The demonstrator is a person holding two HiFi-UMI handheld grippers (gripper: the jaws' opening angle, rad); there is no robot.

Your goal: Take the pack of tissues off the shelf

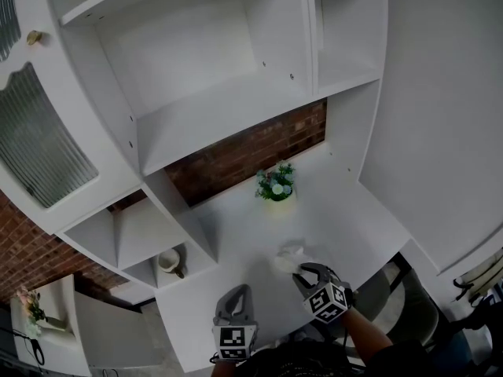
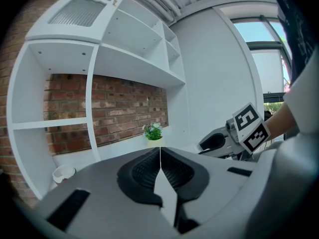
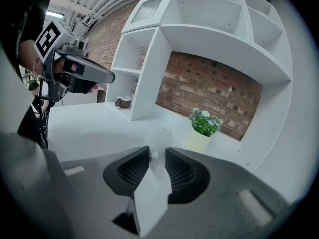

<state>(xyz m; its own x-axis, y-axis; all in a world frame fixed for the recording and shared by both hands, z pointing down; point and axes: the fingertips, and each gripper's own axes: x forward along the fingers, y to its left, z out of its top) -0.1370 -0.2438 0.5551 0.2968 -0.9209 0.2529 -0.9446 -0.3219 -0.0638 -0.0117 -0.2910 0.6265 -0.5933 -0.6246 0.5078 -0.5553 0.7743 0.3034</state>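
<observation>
Low in the frame's centre, we have the right tool (image 3: 157,158) clamped on the pack of tissues (image 3: 160,137) just above the tabletop (image 3: 94,128) (already clear of the shelf (image 3: 224,44), we judge), while the left tool (image 2: 160,156), closed and empty, hangs aside to leave room.

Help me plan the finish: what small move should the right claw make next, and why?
Probably lower it onto the white desk and open. The right claw is shut on the tissue pack, already off the shelves and close above bare desk.
</observation>
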